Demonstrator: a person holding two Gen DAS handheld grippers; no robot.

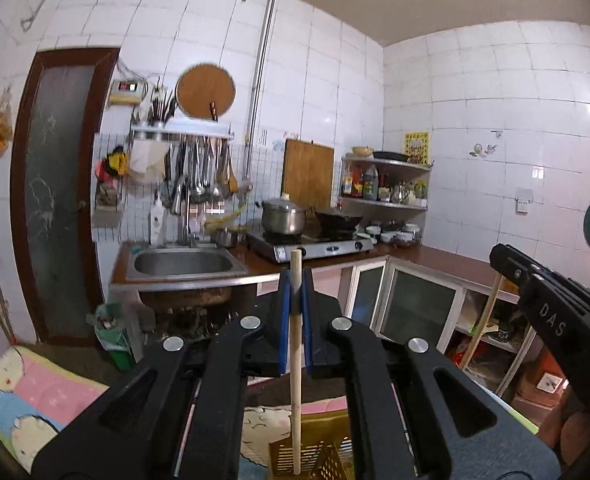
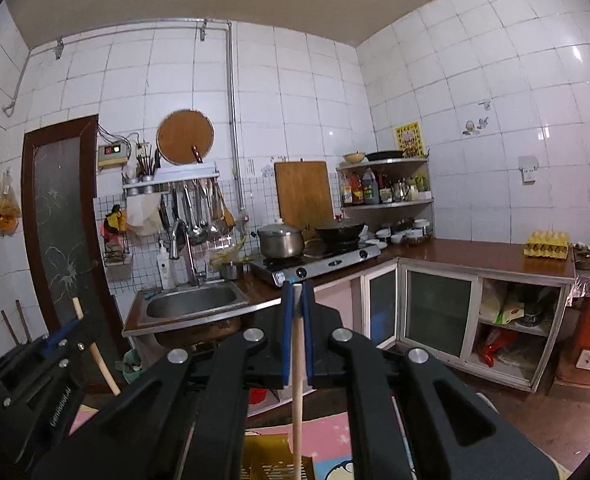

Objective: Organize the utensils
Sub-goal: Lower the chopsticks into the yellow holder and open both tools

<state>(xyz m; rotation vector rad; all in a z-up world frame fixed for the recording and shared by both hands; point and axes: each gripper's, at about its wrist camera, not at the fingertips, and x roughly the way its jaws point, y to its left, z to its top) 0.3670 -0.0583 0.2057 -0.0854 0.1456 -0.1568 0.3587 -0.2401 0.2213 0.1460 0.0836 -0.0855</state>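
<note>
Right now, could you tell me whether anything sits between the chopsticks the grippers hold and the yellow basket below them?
Nothing visible does: the left chopstick hangs straight into the yellow basket, and the right chopstick hangs over it unobstructed.

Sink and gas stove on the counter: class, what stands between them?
In the right wrist view, a small steel pot stands on the counter between the sink and the gas stove.

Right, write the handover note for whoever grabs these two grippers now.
Left hand-held gripper: shut on a wooden chopstick, held upright.
Right hand-held gripper: shut on a second chopstick, also upright.
Both hang above the yellow slotted basket on the patterned mat, facing the sink and stove.
Done: both sticks picked up.
Left: place them in their holder; which one, I cannot tell.
</note>
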